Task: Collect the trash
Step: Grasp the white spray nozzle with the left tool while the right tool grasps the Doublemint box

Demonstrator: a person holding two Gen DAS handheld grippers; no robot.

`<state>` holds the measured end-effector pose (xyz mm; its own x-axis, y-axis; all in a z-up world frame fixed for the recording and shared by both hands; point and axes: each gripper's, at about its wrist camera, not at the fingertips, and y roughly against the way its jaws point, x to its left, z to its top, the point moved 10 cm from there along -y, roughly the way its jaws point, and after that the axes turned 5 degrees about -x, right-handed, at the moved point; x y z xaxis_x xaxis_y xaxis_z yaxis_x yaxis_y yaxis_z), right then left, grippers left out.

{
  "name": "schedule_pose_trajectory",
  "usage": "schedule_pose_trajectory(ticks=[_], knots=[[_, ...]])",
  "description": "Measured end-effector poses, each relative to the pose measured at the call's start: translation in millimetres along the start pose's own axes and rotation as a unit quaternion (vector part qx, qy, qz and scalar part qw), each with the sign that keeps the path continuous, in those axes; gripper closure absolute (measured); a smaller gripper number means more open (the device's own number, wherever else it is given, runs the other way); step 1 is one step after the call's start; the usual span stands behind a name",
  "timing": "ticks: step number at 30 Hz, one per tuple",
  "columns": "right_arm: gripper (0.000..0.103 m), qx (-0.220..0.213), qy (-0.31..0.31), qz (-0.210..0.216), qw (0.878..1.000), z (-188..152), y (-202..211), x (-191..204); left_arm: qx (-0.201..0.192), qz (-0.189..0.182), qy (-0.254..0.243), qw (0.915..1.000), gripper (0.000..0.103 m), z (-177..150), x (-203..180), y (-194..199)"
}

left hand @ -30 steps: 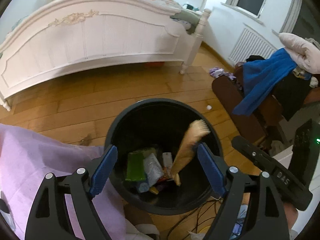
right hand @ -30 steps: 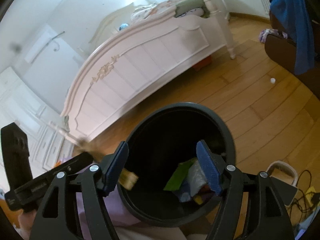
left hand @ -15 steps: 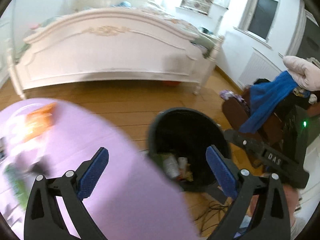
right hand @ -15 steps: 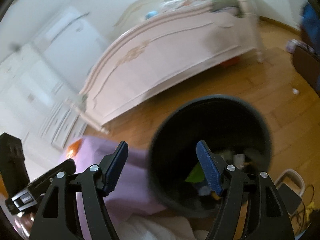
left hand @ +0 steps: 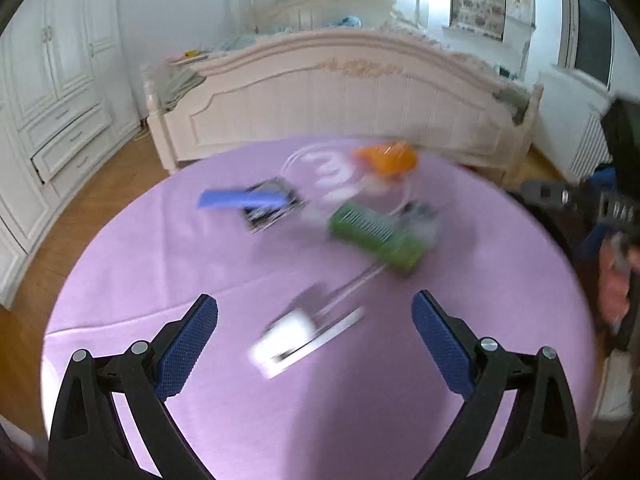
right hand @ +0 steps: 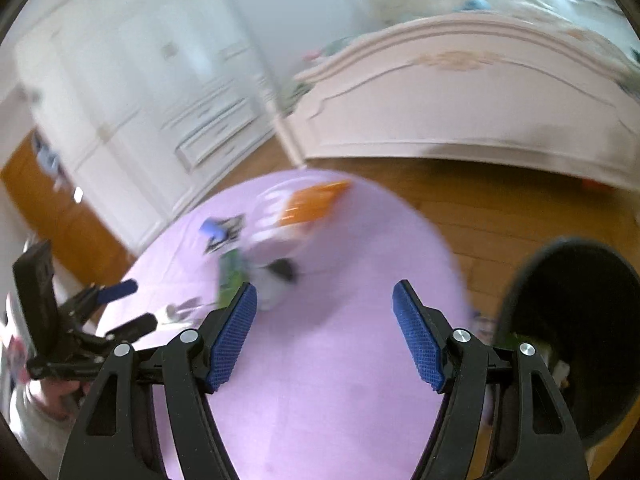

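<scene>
The left gripper (left hand: 314,330) is hanging over the purple tabletop (left hand: 200,264), spread wide w/ nothing in it. The right gripper (right hand: 324,330) is spread wide too, also holding nothing. Trash is lying on the tabletop, blurry: a white box (left hand: 286,338) near the left gripper, a green pack (left hand: 376,238), an orange bag (left hand: 386,158) & a blue strip (left hand: 240,199). The black bin (right hand: 572,320) is sitting on the floor beside the tabletop.

- I take the white bed (left hand: 352,92) with its carved footboard as my landmark.
- Left of the bed stands a white panelled wardrobe (left hand: 52,92) with drawers.
- Wooden floor (right hand: 480,204) runs in front of the bed.
- Right of the bed, a window (left hand: 592,44) above a white radiator (left hand: 584,148).
- Bright light glares on the wall behind the headboard.
</scene>
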<state>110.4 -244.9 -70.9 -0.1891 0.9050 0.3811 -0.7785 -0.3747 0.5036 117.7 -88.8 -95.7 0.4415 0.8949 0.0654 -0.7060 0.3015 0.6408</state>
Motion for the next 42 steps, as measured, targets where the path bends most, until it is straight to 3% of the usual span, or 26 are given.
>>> schedule_pose_trajectory(ticks=[2, 6, 10, 12, 16, 18, 22, 26, 34, 42], knots=[[0.036, 0.014, 0.024, 0.008, 1.000, 2, -13, 25, 0.005, -0.005, -0.009, 0.9999, 0.011, -8, 14, -1], [0.043, 0.045, 0.074, 0.016, 0.996, 1, -40, 57, 0.024, -0.020, -0.014, 0.9994, 0.032, -19, 18, -10], [0.046, 0.073, 0.116, 0.012, 0.991, -1, -67, 78, 0.027, -0.033, -0.019, 0.9989, 0.037, -21, 17, -15], [0.052, 0.089, 0.133, 0.011, 0.987, -3, -83, 87, 0.032, -0.042, -0.025, 0.9983, 0.044, -21, 14, -20], [0.054, 0.111, 0.154, -0.001, 0.982, -8, -105, 94, 0.036, -0.061, -0.012, 0.9974, 0.054, -23, 18, -26], [0.055, 0.125, 0.159, -0.011, 0.979, -11, -121, 93, 0.034, -0.068, -0.003, 0.9971, 0.064, -24, 20, -25], [0.071, 0.143, 0.167, -0.027, 0.975, -18, -137, 87, 0.027, -0.071, 0.012, 0.9970, 0.072, -23, 23, -24], [0.071, 0.129, 0.151, -0.016, 0.980, -17, -132, 85, 0.023, -0.066, 0.037, 0.9969, 0.076, -23, 30, -24], [0.071, 0.040, 0.059, 0.032, 0.997, 12, -74, 69, -0.012, -0.071, 0.080, 0.9942, 0.076, 0, 34, -5], [0.071, -0.032, -0.023, 0.019, 0.999, 30, -11, 8, -0.036, -0.099, 0.075, 0.9916, 0.076, 39, -15, -3]])
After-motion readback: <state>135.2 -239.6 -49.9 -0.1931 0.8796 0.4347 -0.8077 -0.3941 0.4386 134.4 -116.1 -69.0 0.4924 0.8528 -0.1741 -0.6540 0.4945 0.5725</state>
